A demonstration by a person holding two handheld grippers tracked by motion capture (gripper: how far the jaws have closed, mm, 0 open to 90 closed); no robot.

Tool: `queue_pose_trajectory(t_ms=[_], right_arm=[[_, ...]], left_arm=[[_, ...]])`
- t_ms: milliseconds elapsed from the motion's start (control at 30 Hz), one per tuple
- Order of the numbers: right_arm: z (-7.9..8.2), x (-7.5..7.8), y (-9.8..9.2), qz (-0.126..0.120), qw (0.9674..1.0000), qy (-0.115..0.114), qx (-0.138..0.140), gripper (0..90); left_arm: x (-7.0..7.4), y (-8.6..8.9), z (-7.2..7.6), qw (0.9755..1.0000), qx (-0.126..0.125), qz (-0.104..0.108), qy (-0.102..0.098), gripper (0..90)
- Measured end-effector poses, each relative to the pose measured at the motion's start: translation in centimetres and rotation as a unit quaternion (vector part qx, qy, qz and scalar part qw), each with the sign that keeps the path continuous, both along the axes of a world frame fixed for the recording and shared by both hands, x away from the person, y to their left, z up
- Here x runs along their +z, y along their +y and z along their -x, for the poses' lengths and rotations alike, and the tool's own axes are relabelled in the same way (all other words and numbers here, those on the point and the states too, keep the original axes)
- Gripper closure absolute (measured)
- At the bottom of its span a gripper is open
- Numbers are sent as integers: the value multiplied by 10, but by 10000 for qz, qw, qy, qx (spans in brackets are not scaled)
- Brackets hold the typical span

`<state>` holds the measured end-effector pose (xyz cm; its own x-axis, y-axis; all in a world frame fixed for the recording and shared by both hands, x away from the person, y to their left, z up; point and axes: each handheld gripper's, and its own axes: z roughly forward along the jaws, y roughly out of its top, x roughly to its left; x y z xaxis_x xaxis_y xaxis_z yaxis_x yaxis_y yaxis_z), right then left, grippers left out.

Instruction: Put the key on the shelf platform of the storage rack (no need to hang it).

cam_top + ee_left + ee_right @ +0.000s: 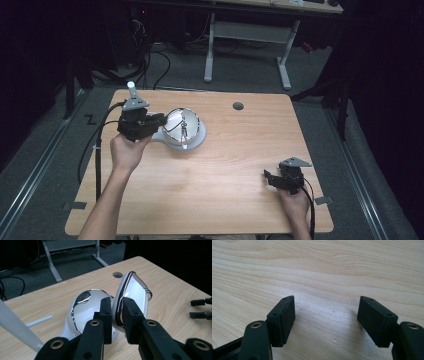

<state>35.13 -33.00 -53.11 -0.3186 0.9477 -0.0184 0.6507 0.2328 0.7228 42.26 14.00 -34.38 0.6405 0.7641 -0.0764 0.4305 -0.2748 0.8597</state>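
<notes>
The left gripper [115, 315] pinches the rim of a white hinged mirror lid [133, 293], its jaws closed on the chrome edge. The lid stands tilted up directly ahead of those jaws, with the round white base [86, 306] just beyond and to their left. The right gripper [327, 320] rests well apart — jaws wide, holding nothing, over bare table [324, 270].

One white hinged case [182, 129], lid [133, 293] raised; two tools: left [159, 120], right [269, 177]; one table [225, 200].
</notes>
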Motion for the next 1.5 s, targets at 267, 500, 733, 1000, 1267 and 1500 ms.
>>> queue_pose_trajectory(t_ms=[267,500,733,1000,1267,1500], right_arm=[[0,0,0,6,10000,0,6,310],[0,0,1,6,10000,10,41,311],[0,0,1,5,10000,9,49,310],[0,0,1,7,10000,9,54,311],[0,0,1,6,10000,8,55,310],[0,0,1,2,10000,11,51,311]], left_arm=[[-2,-2,-11,9997,164,-159,-26,790],[-8,-3,-26,9995,299,-79,52,790],[-16,-7,-35,9990,395,-175,103,790],[-31,-13,-45,9982,474,-307,212,790],[-45,-14,-51,9974,527,-345,338,789],[-56,-18,-56,9969,506,-383,455,789]])
